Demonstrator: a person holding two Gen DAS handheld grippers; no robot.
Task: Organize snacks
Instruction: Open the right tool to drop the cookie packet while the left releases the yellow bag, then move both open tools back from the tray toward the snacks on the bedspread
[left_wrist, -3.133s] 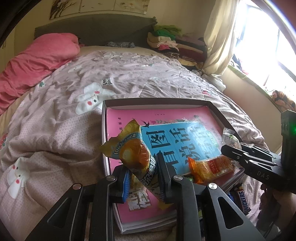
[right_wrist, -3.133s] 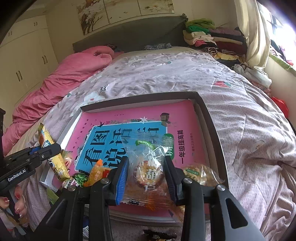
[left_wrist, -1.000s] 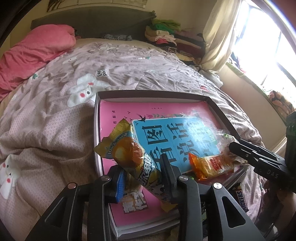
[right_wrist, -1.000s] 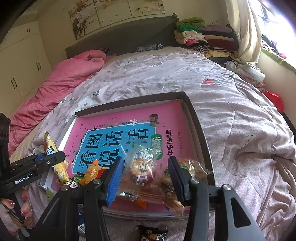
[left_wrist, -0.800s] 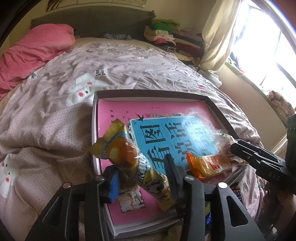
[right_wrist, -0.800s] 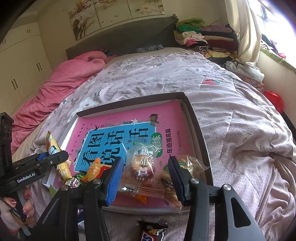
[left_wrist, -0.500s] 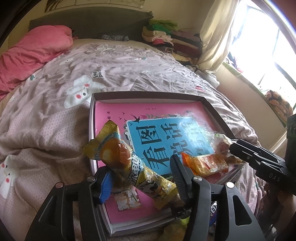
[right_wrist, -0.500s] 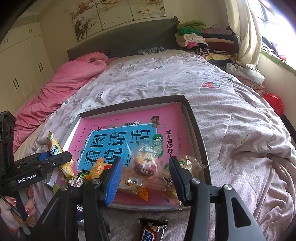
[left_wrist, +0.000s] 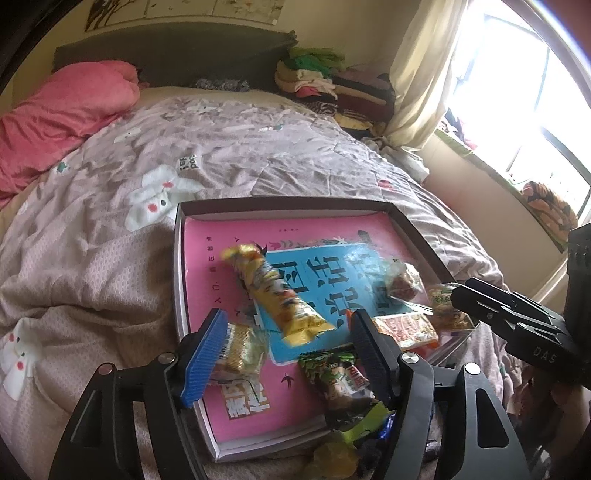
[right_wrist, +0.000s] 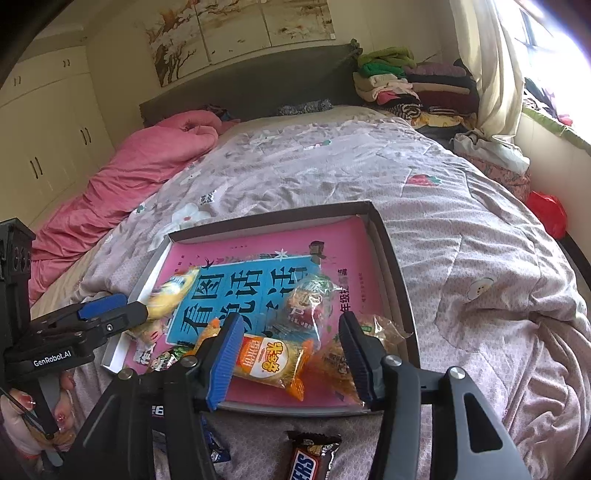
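- Both tongs hang over the box (left_wrist: 413, 227) on the bed (left_wrist: 110, 229). Our left tongs (left_wrist: 288, 345) are opening, and the yellow pack (left_wrist: 280, 295) lies loose on the pink book (left_wrist: 332, 229), touching neither pad.
- Our right tongs (right_wrist: 286, 354) are opening a little too. The orange pack (right_wrist: 271, 360) lies between the pads, and we cannot tell if they press it.
- We think a good part is done: several snacks lie in the box.
- Left to do: the chocolate bar (right_wrist: 310, 461) sits on the bed outside the box, with more wrappers near the front edge.
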